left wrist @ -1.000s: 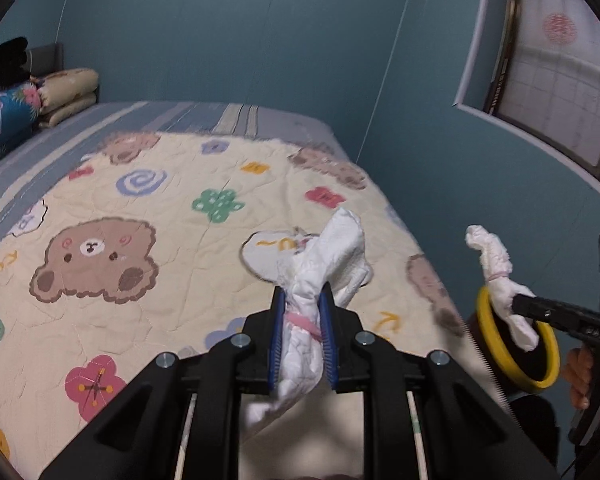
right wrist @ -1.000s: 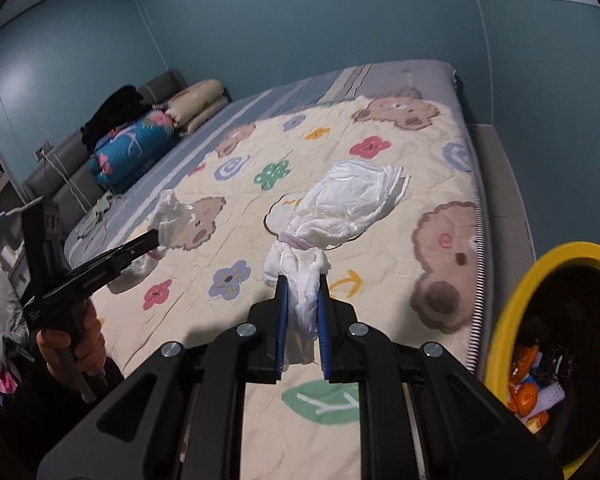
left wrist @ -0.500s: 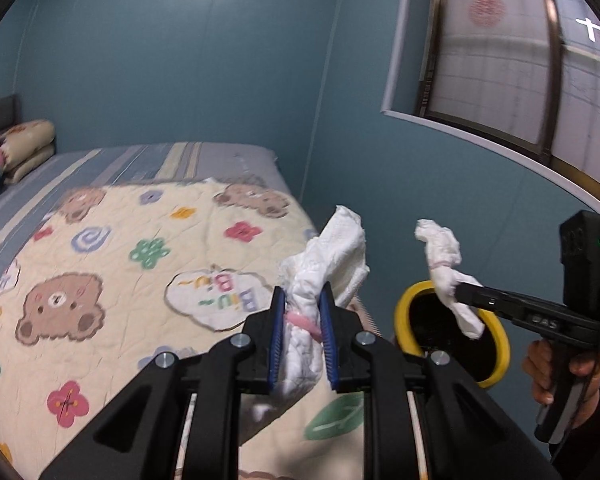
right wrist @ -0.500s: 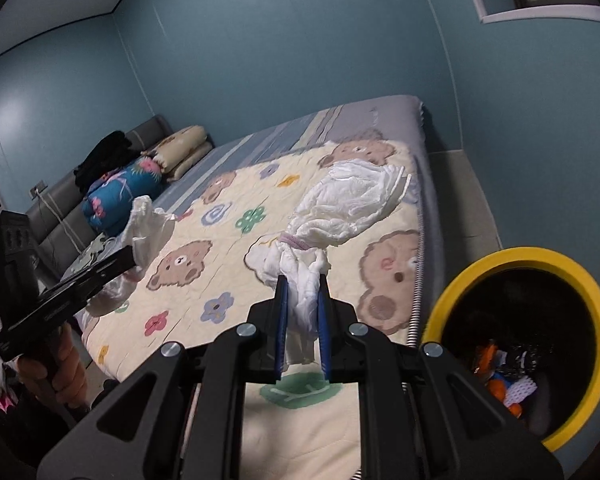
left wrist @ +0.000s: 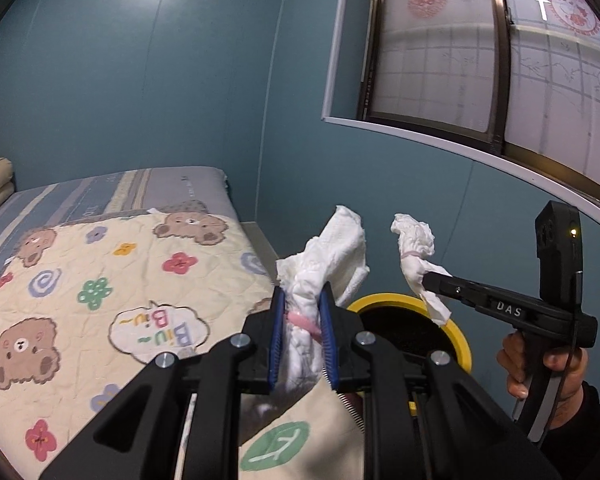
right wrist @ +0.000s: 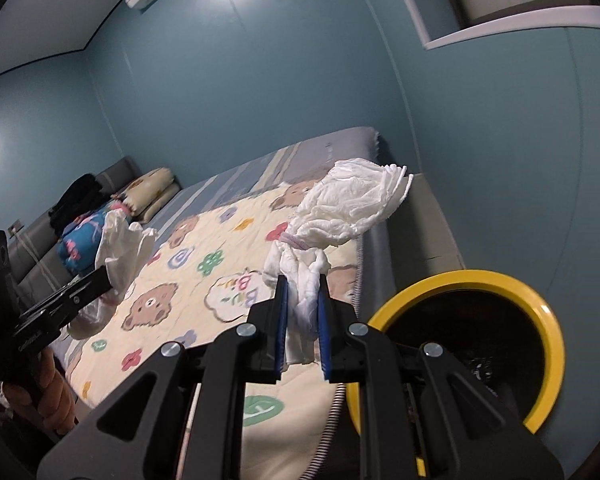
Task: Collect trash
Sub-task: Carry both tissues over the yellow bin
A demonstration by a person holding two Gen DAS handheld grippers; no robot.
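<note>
1. Gripping one piece of trash each, both hand-held grippers are clenched: the left gripper (left wrist: 302,334) pinches a crumpled white diaper bundle tied with a pink band (left wrist: 324,260) between its blue pads, and the right gripper (right wrist: 302,328) pinches a second white diaper bundle cinched by a pale purple band (right wrist: 348,208).

2. Compared with a second ago, both views have swung away from the middle of the bed toward its foot, and the bundles that were seen over the quilt now hang near the bed's edge.

3. Just beyond the fingertips, the round black bin with a yellow rim (right wrist: 540,312) has grown much larger in the right wrist view; in the left wrist view the same bin (left wrist: 458,330) now sits directly behind the held bundle. My reading is that the carry is almost over and the drop into the bin comes next.

4. Neither bundle is over the opening yet, judging by both views.

5. Readable writing, nearest first: "DAS" on the side of the right gripper as seen from the left wrist; faint lettering on the left gripper's side that is too blurred to read.

6. Farther out, the cream quilt printed with bears and flowers (left wrist: 80,264) carries a speech bubble reading "Biu~ Biu~".

7. Red round stickers on the frosted window (left wrist: 432,44) are illegible.
</note>
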